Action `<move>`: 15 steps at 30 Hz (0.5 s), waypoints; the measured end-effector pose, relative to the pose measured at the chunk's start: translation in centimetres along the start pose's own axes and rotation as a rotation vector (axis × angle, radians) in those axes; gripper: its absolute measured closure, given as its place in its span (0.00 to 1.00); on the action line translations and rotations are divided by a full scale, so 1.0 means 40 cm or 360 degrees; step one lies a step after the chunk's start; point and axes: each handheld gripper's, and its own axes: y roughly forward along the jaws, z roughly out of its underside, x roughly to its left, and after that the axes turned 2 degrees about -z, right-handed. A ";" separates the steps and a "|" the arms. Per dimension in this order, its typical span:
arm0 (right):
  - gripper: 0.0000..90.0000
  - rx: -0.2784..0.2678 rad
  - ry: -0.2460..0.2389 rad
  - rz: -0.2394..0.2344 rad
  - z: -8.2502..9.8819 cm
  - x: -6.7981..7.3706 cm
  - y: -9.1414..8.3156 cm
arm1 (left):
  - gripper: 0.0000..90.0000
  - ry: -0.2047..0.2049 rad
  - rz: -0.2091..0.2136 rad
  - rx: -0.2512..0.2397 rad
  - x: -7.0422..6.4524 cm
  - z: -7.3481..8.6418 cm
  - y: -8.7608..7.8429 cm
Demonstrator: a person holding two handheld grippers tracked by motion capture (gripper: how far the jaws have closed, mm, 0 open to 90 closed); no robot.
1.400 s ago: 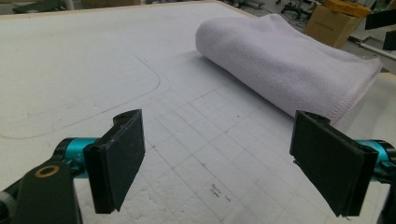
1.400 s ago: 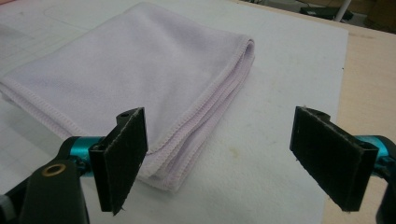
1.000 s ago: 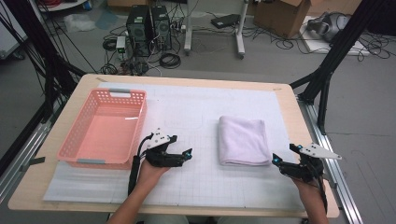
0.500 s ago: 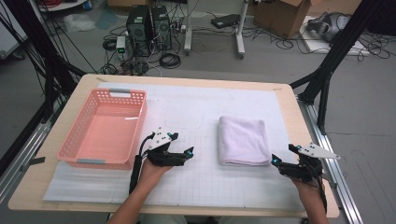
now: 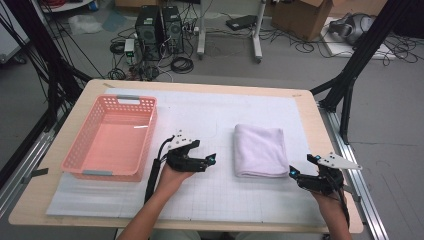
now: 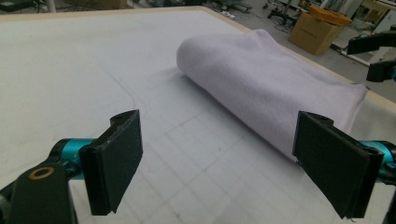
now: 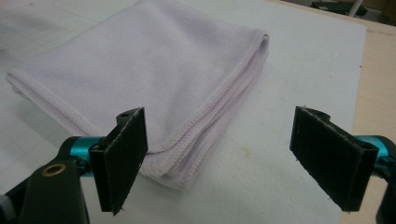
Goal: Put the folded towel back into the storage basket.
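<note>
Lilac folded towel [image 5: 259, 150] lies flat on counter [image 5: 210, 112]; both claws, left [image 5: 207, 161] and right [image 5: 296, 174], gape wide, empty: pinch all stacked hems together.

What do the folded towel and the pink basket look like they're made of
The folded towel looks like soft pale-lilac microfibre or fleece: matte, finely napped, with stitched hems along the stacked edges. The pink basket looks like moulded plastic: smooth, slightly glossy, with perforated lattice walls and a highlight on its floor. Neither can be confirmed by look alone.
</note>
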 end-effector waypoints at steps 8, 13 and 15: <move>0.20 -0.0014 0.0004 -0.0014 -0.002 0.001 -0.001 | 0.25 -0.0021 0.0072 0.0102 -0.010 -0.046 0.086; 0.20 -0.0015 0.0007 -0.0013 -0.002 -0.002 -0.002 | 0.26 -0.0065 0.0097 0.0141 -0.021 -0.053 0.133; 0.20 -0.0016 0.0005 -0.0011 -0.002 -0.002 -0.001 | 0.25 -0.0097 0.0125 0.0148 -0.021 -0.050 0.145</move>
